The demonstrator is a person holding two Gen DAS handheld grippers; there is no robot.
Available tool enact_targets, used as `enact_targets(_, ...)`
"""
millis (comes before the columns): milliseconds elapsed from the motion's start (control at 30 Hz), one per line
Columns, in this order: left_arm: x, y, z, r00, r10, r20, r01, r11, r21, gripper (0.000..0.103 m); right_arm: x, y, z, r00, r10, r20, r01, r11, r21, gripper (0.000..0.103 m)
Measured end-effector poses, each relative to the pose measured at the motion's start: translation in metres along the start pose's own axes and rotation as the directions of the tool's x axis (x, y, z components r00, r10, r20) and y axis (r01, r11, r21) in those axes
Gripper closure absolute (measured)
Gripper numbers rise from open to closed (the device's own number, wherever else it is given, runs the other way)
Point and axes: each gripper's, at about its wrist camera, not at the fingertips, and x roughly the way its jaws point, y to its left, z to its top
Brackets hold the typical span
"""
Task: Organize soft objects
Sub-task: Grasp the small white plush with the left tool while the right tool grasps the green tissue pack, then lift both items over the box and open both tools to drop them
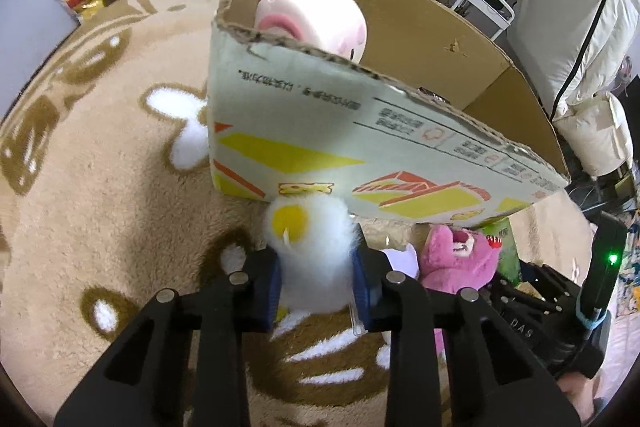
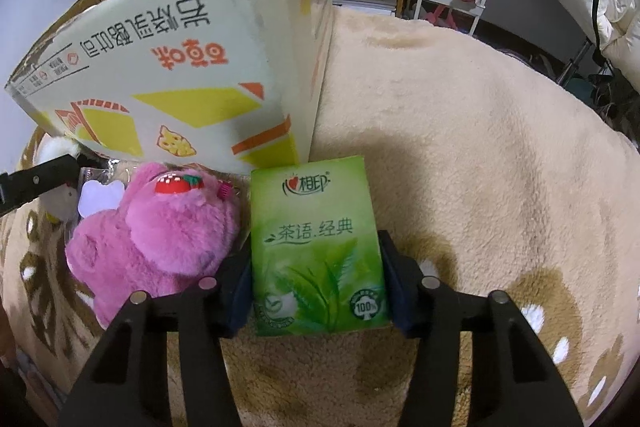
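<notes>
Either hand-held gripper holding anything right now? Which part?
Left hand-held gripper: pads squeeze the white fluffy plush across its middle. Right hand-held gripper: shut on the green tissue pack, across its long sides at the lower half.

Green tissue pack [image 2: 318,247] between clamped right gripper [image 2: 316,283] jaws

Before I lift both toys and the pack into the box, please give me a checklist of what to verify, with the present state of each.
1. Left tool closed on the white plush: ok.
2. Right tool closed on the green tissue pack: ok.
3. Cardboard box open on top: ok.
4. Free room in the box beside the pink pillow toy: cannot tell.
5. Pink bear clear of the right tool: not ok, it lies against the tool's left finger.
</notes>
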Motion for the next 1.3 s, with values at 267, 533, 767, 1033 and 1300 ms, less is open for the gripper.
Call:
enact_targets(267, -0.018, 0.001, -0.009, 0.994, 0.102, 0.040, -0.103, 0.995, 0.000, 0.075, -0.006, -0.007, -0.002, 1.000, 0.025, 0.011, -0.025, 0.999, 0.035, 0.046)
enact_targets(533, -0.024, 0.009, -0.014, 0.994, 0.110, 0.001, -0.110, 0.994, -0.024, 0.075, -0.020, -0.003, -0.009, 0.999, 0.035, 0.025, -0.036, 0.999, 0.041, 0.046)
enact_targets(767, -0.025, 0.011, -0.015, 0.994, 0.108, -0.018, -0.109, 0.992, -0.066, 0.074, -0.023, -0.005, -0.015, 0.999, 0.039, 0.008, -0.040, 0.998, 0.049, 0.046)
enact_targets(1033, -0.038, 0.007, -0.016, 0.995, 0.086, 0.053, -0.083, 0.996, -0.044, 0.087, -0.025, -0.004, -0.015, 0.999, 0.032, 0.015, -0.032, 0.999, 0.044, 0.046)
enact_targets(1300, -0.029, 0.003, -0.019, 0.996, 0.089, 0.002, -0.089, 0.996, -0.027, 0.086, -0.036, -0.005, -0.013, 0.998, 0.043, 0.049, -0.045, 0.998, 0.052, 0.046)
